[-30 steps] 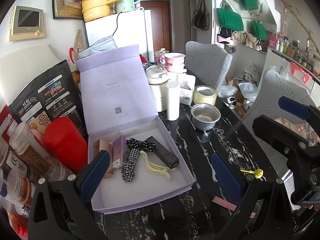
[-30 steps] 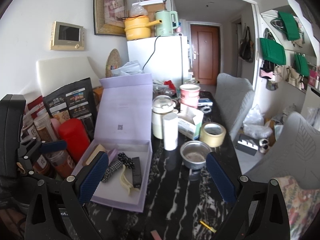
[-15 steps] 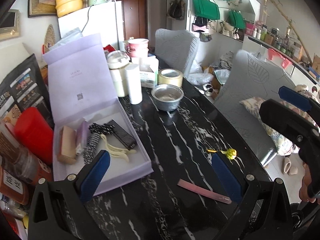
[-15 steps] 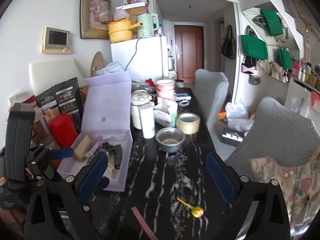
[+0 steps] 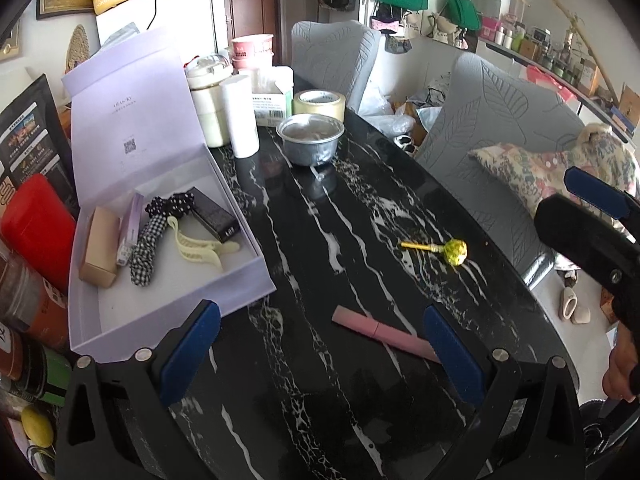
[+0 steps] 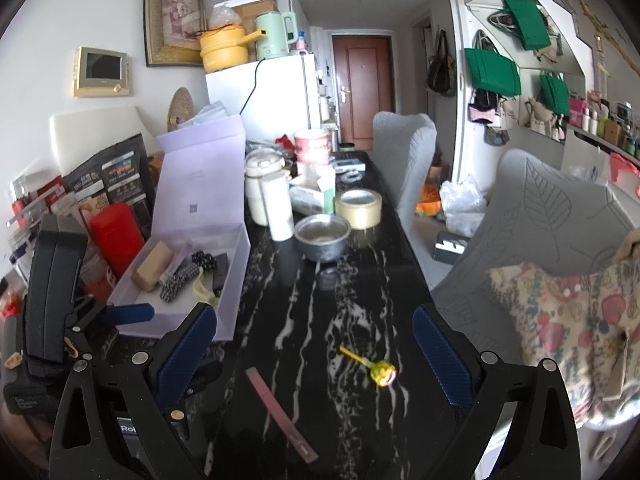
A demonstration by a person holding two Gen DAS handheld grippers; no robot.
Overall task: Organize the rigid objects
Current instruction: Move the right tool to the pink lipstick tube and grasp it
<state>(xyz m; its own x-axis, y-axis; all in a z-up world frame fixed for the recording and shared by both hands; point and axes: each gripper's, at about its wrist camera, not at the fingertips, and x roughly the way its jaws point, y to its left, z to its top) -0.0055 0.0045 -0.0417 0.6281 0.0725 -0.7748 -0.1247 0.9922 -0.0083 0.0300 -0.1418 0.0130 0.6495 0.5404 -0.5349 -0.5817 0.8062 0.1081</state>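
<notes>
So both grippers, left (image 5: 320, 344) and right (image 6: 316, 348), hang wide apart over the black table (image 5: 320, 240), holding nothing. Pink stick (image 5: 384, 334) sits lower center, lollipop (image 5: 444, 249) center right, and the lilac box (image 5: 172, 312) fills the left.

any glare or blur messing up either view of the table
Left wrist view: sharp; the black marble table shows a soft sheen near the steel bowl, and the pink stick reads clearly. Right wrist view: softer, the lollipop slightly blurred, fisheye bending at the edges.
</notes>
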